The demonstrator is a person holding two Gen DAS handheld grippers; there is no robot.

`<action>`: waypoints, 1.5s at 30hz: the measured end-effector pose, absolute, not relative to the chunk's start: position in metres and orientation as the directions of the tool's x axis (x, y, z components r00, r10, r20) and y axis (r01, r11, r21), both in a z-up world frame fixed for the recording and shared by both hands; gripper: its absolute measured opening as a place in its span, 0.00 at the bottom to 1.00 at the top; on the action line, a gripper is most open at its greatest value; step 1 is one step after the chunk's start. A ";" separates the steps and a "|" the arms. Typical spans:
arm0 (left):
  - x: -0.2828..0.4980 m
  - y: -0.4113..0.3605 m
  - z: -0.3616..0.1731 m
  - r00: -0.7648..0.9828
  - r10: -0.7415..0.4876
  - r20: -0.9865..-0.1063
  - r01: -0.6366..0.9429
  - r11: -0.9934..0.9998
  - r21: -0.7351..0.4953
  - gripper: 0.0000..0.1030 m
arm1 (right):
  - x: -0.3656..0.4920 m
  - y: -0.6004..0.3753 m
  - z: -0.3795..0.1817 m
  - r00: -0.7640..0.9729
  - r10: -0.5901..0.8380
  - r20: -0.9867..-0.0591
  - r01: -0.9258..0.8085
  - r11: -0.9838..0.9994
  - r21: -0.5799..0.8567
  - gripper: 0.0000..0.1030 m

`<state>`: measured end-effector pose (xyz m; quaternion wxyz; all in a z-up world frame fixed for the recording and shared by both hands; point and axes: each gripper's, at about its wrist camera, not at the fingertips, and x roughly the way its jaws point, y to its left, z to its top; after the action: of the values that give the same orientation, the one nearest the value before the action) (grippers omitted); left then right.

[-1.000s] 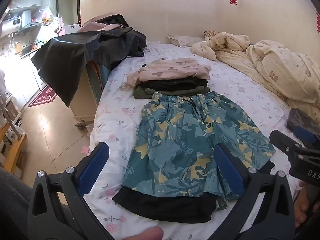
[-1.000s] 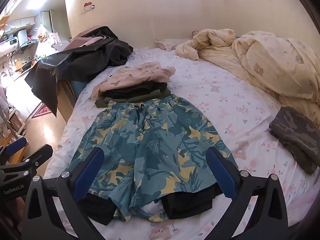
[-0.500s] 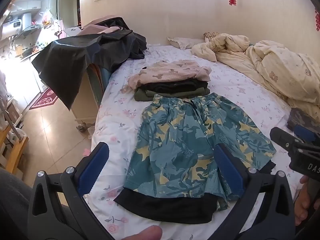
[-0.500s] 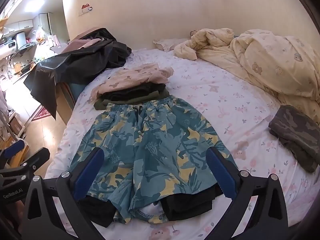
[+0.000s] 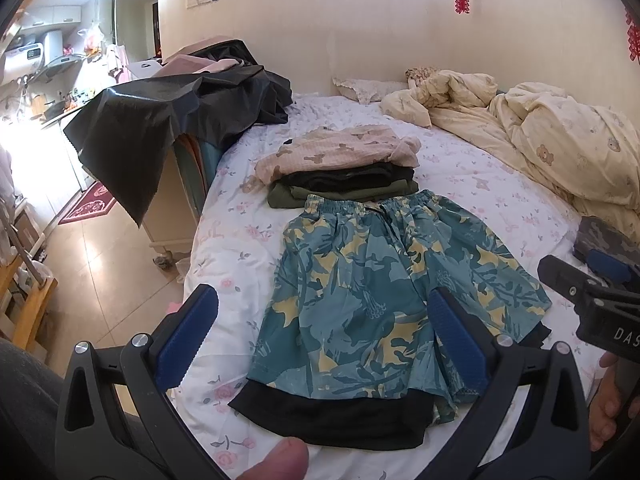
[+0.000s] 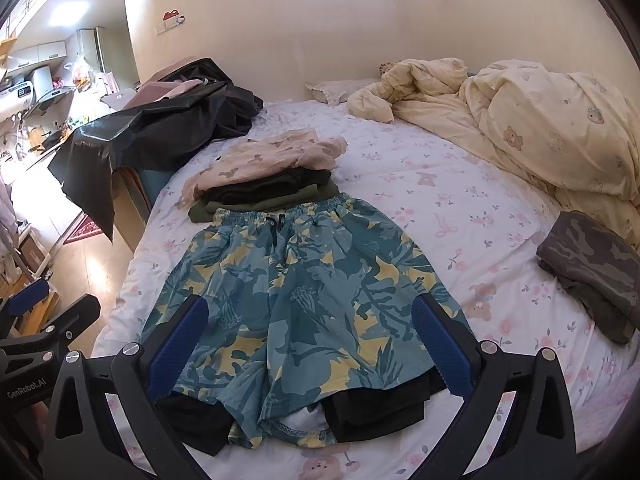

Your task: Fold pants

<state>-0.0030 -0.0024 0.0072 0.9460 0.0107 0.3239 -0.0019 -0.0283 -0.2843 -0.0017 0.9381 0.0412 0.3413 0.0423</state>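
Blue-padded left tool wide open, empty | right tool same | shorts flat

A home bedroom: bed with rumpled duvet, kitchen range hood beyond.

Right gripper body: white letters "DAS", cut off by the frame edge, seen from the left wrist view;
Left gripper body: white lettering "GenRobot.AI", seen from the right wrist view;
Water heater display: lit digits, apparently "88"; same display in the right wrist view, too small to be sure
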 end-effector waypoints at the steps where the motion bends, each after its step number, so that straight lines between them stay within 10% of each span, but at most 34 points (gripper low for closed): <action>1: -0.003 -0.002 0.007 0.790 0.003 -0.613 0.011 1.000 0.018 1.00 | -0.028 -0.284 -0.002 0.763 0.107 -0.637 -0.050 0.993 0.107 1.00; 45: -0.004 -0.002 0.007 0.787 -0.004 -0.617 0.016 1.000 0.014 1.00 | -0.032 -0.286 -0.008 0.771 0.103 -0.628 -0.047 0.993 0.105 1.00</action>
<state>-0.0037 -0.0024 0.0070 0.9452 0.0090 0.3264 -0.0053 -0.0318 -0.2858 -0.0075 0.9401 0.0415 0.3359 0.0399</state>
